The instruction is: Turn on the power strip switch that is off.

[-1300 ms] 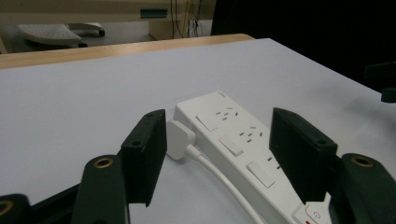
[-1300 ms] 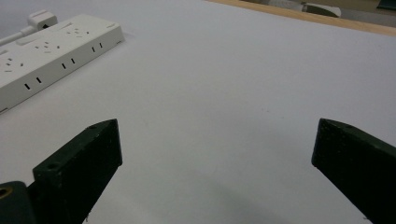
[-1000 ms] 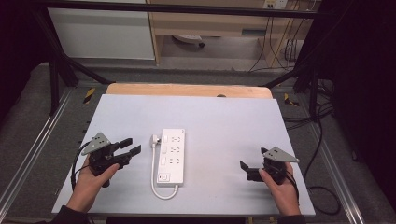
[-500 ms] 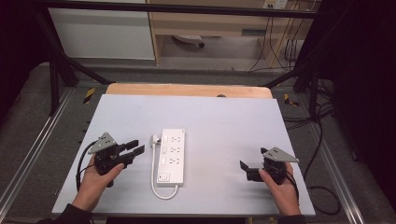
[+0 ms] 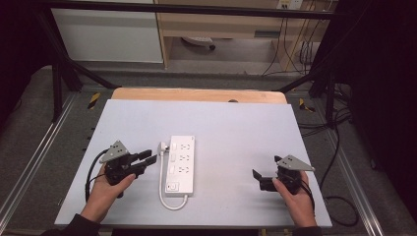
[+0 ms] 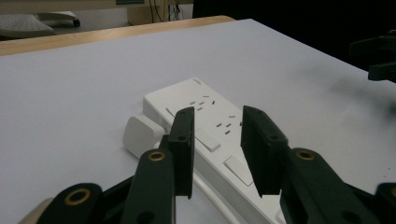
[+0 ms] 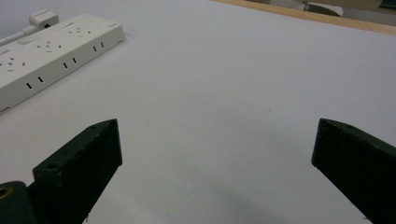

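A white power strip [image 5: 180, 164] lies flat in the middle of the grey table [image 5: 231, 128], its white plug [image 5: 162, 146] beside its far left corner and its cable [image 5: 167, 201] looping off the near end. My left gripper [image 5: 150, 156] is just left of the strip, tips close to the plug, open with a narrow gap and nothing in it. In the left gripper view its jaws frame the strip [image 6: 196, 100] and plug [image 6: 140, 135]. My right gripper [image 5: 265, 166] rests far right, wide open and empty, as its fingertips [image 7: 93, 140] show; the strip [image 7: 51, 46] lies far off.
A wooden board edge [image 5: 196, 94] runs along the table's far side. Metal rails [image 5: 44, 152] flank the table, and cables [image 5: 339, 196] hang on the floor at right. The other gripper [image 6: 378, 58] shows dark at the right edge of the left gripper view.
My left gripper has slid right toward the plug and strip. The right gripper and the strip have not moved.
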{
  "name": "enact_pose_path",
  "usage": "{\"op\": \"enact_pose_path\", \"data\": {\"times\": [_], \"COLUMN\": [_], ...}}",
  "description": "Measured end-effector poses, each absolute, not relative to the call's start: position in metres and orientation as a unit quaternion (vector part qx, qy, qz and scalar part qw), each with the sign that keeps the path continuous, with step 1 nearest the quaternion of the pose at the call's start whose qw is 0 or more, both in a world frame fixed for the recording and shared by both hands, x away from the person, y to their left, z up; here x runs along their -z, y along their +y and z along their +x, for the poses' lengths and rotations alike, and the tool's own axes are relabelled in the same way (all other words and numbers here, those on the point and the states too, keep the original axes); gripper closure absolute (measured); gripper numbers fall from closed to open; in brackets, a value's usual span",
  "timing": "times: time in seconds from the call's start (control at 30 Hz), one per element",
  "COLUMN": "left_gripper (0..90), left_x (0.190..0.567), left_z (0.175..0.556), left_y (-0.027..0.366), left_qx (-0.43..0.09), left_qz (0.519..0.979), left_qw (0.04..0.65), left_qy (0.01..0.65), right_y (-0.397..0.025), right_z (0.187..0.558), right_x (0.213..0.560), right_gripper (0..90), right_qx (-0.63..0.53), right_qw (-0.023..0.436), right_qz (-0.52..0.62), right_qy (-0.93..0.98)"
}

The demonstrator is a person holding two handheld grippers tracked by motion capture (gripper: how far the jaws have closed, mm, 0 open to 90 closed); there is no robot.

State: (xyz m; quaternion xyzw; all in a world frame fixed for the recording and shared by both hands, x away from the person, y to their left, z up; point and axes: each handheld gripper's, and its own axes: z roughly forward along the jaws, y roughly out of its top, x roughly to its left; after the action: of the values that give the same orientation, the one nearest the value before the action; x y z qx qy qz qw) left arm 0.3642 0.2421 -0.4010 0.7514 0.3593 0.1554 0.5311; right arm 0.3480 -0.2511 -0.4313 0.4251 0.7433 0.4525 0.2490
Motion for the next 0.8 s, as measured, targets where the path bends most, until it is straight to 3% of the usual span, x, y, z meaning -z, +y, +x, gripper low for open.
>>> {"op": "enact_pose_path", "data": {"times": [0.8], "left_gripper": [68.3], "left_x": [0.412], "left_z": [0.367], "left_y": [0.223], "left_qx": [-0.145], "left_qz": [0.779], "left_qw": [0.509], "left_qy": [0.337], "right_y": [-0.251], "right_z": [0.348], "right_x": [0.432], "right_gripper": [2.2], "right_qx": [-0.453], "right_qw": [0.247], "right_qz": [0.426], "right_qy": [0.743]}}
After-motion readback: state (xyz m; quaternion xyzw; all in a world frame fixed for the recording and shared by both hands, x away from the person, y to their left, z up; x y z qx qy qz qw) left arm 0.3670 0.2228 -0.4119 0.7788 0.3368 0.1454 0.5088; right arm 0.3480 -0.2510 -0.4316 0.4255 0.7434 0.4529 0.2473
